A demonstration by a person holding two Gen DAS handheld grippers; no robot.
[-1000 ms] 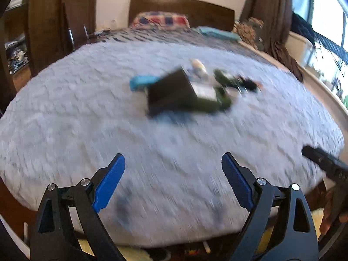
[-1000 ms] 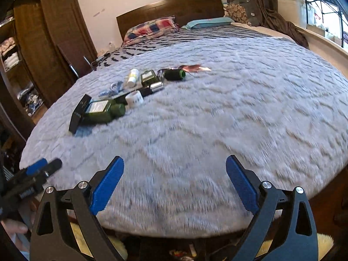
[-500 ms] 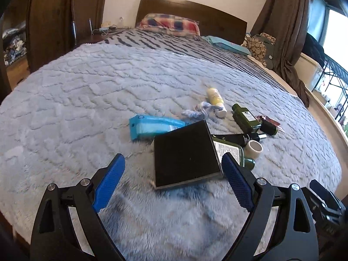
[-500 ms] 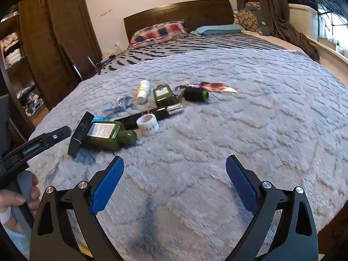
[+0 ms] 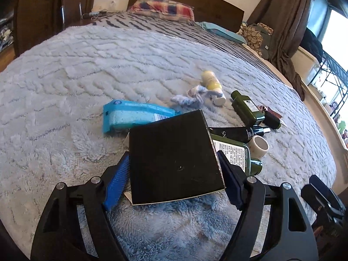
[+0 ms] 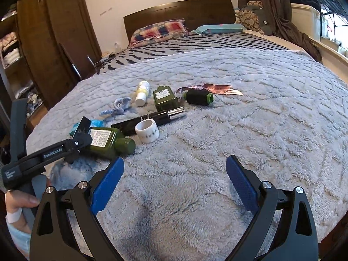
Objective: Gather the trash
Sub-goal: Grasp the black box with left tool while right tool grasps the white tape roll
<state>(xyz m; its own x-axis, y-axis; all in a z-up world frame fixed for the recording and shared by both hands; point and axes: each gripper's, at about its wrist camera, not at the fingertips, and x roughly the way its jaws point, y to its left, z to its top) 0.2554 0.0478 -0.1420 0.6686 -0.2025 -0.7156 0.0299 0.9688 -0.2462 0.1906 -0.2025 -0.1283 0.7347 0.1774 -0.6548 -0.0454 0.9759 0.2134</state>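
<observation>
Left gripper (image 5: 174,179) advanced, fingers (image 5: 116,184) closing around black box (image 5: 171,156).

Black hand-held gripper (image 6: 175,187) with blue ribbed pads (image 6: 106,186), silver screws.

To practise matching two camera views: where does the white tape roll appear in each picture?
Left wrist view: tape roll right of centre, beside the large green bottle.
Right wrist view: tape roll left of centre, below the black tube.
Shared landmark: plaid pillow.
</observation>
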